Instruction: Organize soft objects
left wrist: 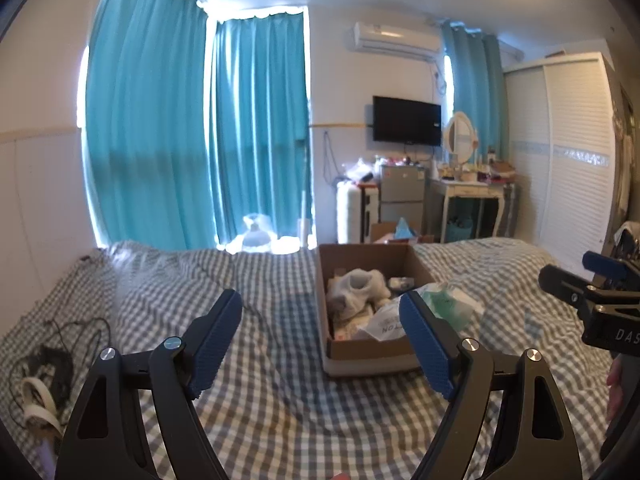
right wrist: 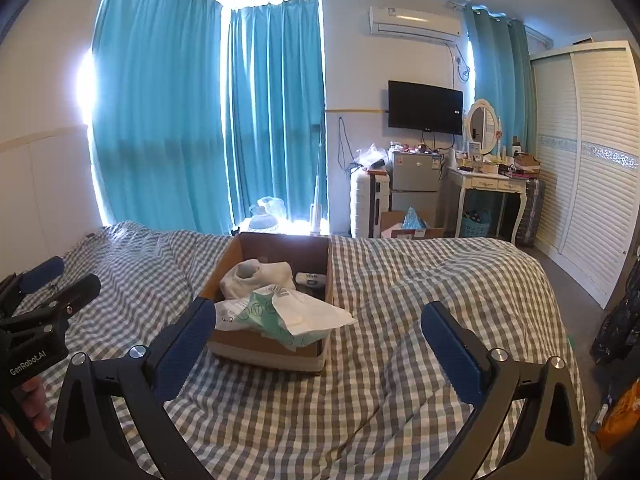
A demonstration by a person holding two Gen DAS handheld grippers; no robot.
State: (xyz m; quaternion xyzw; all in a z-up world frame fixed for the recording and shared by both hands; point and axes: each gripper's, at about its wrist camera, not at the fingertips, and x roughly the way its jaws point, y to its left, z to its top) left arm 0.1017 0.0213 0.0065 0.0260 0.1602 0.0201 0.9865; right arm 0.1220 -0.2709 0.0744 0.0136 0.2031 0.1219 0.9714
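The left tool [left wrist: 322,346] is held above the bed with its blue-padded fingers [left wrist: 214,342] spread wide apart; nothing is held between them. The right tool [right wrist: 318,350] is likewise held with its fingers [right wrist: 452,354] wide apart and empty. Each tool is seen at the edge of the other's view, the two being level with one another over the near part of the bed.

Just ahead of both tools, a cardboard box [right wrist: 276,346] is seen resting on the grey-and-white checked bed cover [right wrist: 400,280]. Inside the box, a pale grey-white soft garment [right wrist: 258,274] is lodged toward the far side. A white and green plastic packet [right wrist: 288,312] is draped over the box's near rim, partly hanging outside. A small white printed item [right wrist: 310,279] is noted in the far right corner of the box; its nature cannot be determined.

On the left part of the bed, a black cable with a dark bundle [left wrist: 52,354] is recorded, well apart from the box.
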